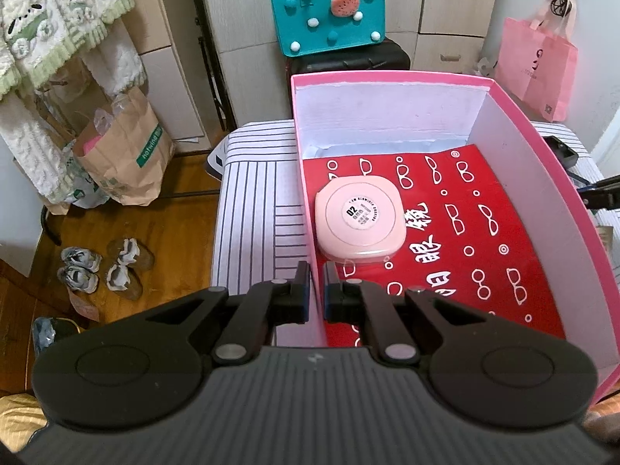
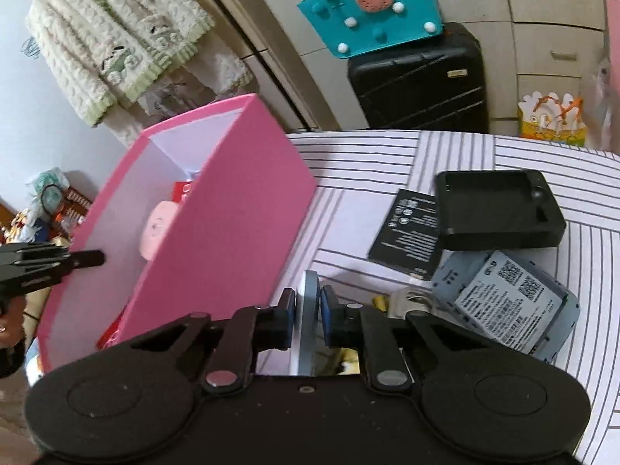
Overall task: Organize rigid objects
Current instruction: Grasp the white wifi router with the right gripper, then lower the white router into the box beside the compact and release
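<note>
A pink box point(image 1: 542, 147) stands on the striped table point(image 1: 252, 193), holding a red printed sheet point(image 1: 484, 232) and a pink square compact point(image 1: 360, 221). My left gripper point(image 1: 317, 290) is shut on the box's left wall. In the right wrist view the pink box point(image 2: 217, 224) is at the left, with the compact point(image 2: 157, 228) inside. My right gripper point(image 2: 309, 310) is shut on a thin grey-blue disc point(image 2: 310, 310), held on edge just above the table beside the box. The left gripper point(image 2: 87, 259) shows at the box's far wall.
On the table right of the box lie a black tray point(image 2: 500, 209), a black leaflet point(image 2: 410, 228), a grey labelled box point(image 2: 507, 302) and a small yellow-white item point(image 2: 403, 298). A black suitcase point(image 2: 422, 81) with a teal bag point(image 2: 372, 7) stands behind.
</note>
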Demonstrator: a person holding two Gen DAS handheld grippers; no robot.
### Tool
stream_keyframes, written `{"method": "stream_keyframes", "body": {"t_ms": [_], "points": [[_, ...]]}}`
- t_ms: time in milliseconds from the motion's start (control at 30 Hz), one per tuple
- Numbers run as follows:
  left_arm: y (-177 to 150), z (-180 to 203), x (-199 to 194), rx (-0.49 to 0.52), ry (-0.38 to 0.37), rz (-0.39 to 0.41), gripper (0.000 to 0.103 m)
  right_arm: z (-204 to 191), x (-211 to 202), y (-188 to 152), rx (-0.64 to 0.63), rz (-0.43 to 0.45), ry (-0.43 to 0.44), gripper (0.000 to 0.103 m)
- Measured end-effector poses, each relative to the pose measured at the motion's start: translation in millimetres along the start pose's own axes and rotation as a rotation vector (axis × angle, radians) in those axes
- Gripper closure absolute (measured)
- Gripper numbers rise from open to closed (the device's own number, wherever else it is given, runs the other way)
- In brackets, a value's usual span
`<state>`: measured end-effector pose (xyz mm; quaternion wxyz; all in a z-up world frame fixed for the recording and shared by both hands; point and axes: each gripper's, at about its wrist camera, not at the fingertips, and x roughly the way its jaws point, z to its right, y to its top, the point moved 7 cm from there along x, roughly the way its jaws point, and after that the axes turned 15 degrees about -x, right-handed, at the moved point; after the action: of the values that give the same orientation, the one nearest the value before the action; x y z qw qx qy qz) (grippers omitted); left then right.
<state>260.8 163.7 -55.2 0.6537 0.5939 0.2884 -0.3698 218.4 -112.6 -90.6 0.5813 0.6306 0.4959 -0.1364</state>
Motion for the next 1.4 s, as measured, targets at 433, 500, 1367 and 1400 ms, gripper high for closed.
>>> {"method": "stream_keyframes", "body": {"t_ms": [433, 500, 1367, 1400], "points": [[-0.1, -1.8, -0.6, -0.021, -0.015, 0.0, 0.097, -29.9, -57.4, 31.4, -0.093, 0.082, -0.055, 0.087], [-0.1, -1.2, -0.4, -0.019, -0.015, -0.002, 0.097, -31.6, -68.1, 40.0, -0.108, 0.099, -0.073, 0.087], [1.6, -4.9, 1.6, -0.038, -0.046, -0.018, 0.096, -143.8, 38.8, 79.8, -0.163, -0.135, 0.347, 0.087], [1.7, -5.1, 1.7, -0.039, -0.048, -0.019, 0.096, -146.5, 45.5, 76.6, -0.153, -0.15, 0.367, 0.087]]}}
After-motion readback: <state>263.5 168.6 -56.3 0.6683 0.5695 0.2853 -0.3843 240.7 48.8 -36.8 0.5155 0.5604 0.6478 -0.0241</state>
